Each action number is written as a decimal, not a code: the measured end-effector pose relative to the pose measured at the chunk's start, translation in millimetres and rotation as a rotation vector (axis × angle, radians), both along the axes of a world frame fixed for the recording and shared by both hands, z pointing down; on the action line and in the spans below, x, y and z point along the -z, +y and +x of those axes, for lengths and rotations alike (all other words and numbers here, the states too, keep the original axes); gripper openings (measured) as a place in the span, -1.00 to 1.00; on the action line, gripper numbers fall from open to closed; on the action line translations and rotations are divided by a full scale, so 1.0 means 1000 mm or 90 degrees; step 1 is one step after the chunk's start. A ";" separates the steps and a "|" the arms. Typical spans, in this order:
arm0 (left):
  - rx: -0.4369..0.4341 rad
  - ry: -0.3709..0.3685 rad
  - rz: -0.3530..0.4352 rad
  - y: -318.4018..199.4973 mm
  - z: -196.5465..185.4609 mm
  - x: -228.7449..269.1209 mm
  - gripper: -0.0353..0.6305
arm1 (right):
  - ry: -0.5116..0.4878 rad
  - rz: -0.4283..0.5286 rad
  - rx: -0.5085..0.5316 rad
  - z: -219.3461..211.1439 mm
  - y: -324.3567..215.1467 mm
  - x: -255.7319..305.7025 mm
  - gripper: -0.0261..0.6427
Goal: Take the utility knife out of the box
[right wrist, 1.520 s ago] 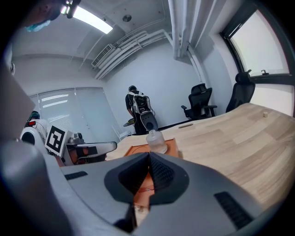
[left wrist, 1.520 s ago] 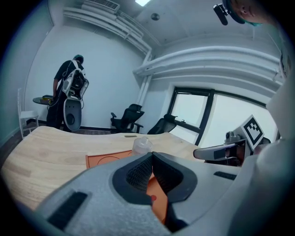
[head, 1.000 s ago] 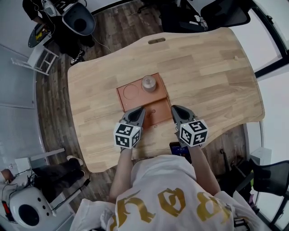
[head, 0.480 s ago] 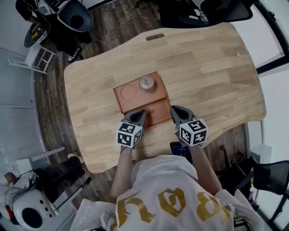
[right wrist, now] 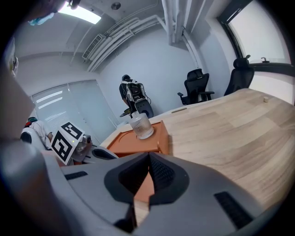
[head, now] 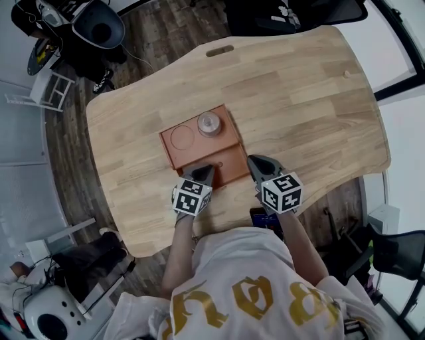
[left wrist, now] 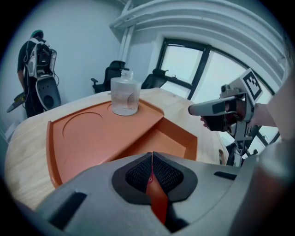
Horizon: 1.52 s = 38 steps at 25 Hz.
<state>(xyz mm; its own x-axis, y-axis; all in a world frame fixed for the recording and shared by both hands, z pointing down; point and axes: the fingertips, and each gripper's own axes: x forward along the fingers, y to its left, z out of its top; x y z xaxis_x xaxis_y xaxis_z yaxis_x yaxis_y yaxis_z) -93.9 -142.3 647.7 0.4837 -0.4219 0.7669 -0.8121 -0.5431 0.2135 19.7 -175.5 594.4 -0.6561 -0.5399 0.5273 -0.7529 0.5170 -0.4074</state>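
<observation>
An orange box [head: 174, 154] lies on the wooden table [head: 305, 99]. It has a raised deck with a round recess and a lower open compartment [head: 229, 164] on its near side. A clear glass bottle [head: 208, 123] stands on the deck. No utility knife shows in any view, and the visible part of the compartment [left wrist: 161, 140] looks bare. My left gripper [head: 207, 170] is shut with nothing held, over the compartment's near left edge. My right gripper [head: 255, 161] is also shut, beside the box's near right corner. The bottle [right wrist: 140, 125] and box [right wrist: 154, 144] lie ahead of it to the left.
Office chairs [head: 292, 13] stand beyond the table's far edge. A person with equipment [left wrist: 37, 69] stands off the far left corner. A dark phone-like object [head: 264, 219] sits at the table's near edge by the holder's body. Bare wood [head: 319, 126] stretches to the right of the box.
The head view has shifted, so the table and box sit a little further left in the picture. Both grippers stay shut at the box's near edge.
</observation>
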 end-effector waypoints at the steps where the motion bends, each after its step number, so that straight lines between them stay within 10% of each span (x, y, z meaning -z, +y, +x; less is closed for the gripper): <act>1: -0.010 -0.009 -0.005 0.001 0.001 -0.003 -0.86 | 0.000 -0.002 0.000 0.000 0.000 -0.002 -0.89; 24: -0.182 -0.176 -0.031 0.009 0.017 -0.050 -0.65 | -0.001 -0.031 0.004 0.007 -0.005 -0.020 -0.89; 38: -0.141 -0.144 -0.055 0.006 0.013 -0.049 -0.72 | -0.040 -0.051 -0.033 0.017 -0.005 -0.015 -0.89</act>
<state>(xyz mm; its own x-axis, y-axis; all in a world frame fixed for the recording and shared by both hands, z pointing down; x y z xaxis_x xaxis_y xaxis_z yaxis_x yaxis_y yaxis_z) -80.5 -136.4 696.8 0.3693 -0.2542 0.8939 -0.7085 -0.6995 0.0938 37.0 -181.0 609.6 -0.6615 -0.5317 0.5289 -0.7494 0.4426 -0.4925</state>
